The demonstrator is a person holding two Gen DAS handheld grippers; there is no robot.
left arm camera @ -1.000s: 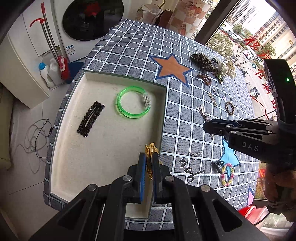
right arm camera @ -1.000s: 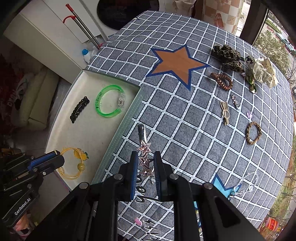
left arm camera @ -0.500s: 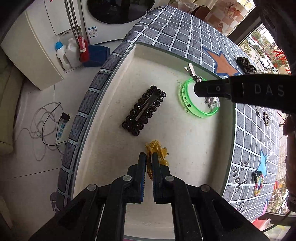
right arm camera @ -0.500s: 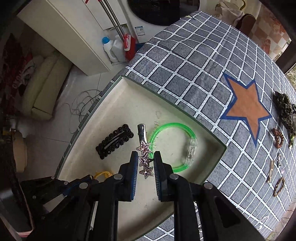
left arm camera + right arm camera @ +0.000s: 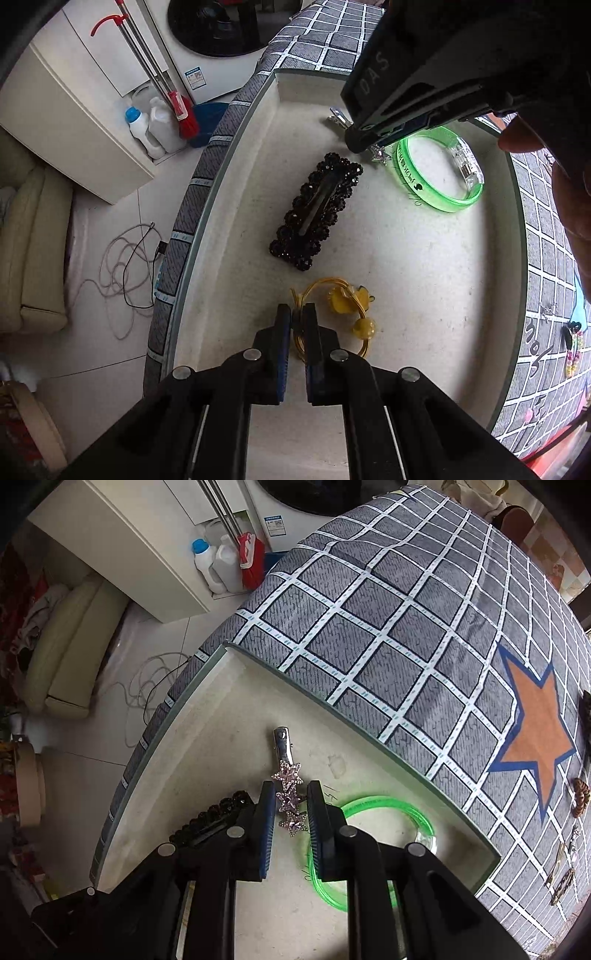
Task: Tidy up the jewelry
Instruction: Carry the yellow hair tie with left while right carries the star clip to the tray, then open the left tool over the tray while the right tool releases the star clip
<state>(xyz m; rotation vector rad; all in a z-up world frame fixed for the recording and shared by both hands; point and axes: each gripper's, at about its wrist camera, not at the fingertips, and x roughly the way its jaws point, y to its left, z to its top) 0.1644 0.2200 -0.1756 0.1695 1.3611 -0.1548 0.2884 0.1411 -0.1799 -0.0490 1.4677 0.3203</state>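
The left gripper (image 5: 294, 318) reaches low over the near end of the tray (image 5: 388, 240), its jaws nearly together and pinched on the thin yellow loop of a hair tie (image 5: 338, 317) with glossy yellow beads; the rest of the tie lies on the tray floor. The right gripper (image 5: 290, 805) comes in from the right over the tray's far end, tilted downward, jaws clamped on a star clip (image 5: 288, 786): three glittery pink stars on a shiny metal bar whose tip points toward the far wall. Whether the clip touches the floor cannot be told. Between the two grippers lies a barrette (image 5: 317, 210), oblong and crusted with black faceted beads. Beside it sits a bangle (image 5: 439, 168), translucent green plastic with a clear clasp. The tray is pale and matte, with low walls, on a grey checked cloth (image 5: 406, 627) with an orange star
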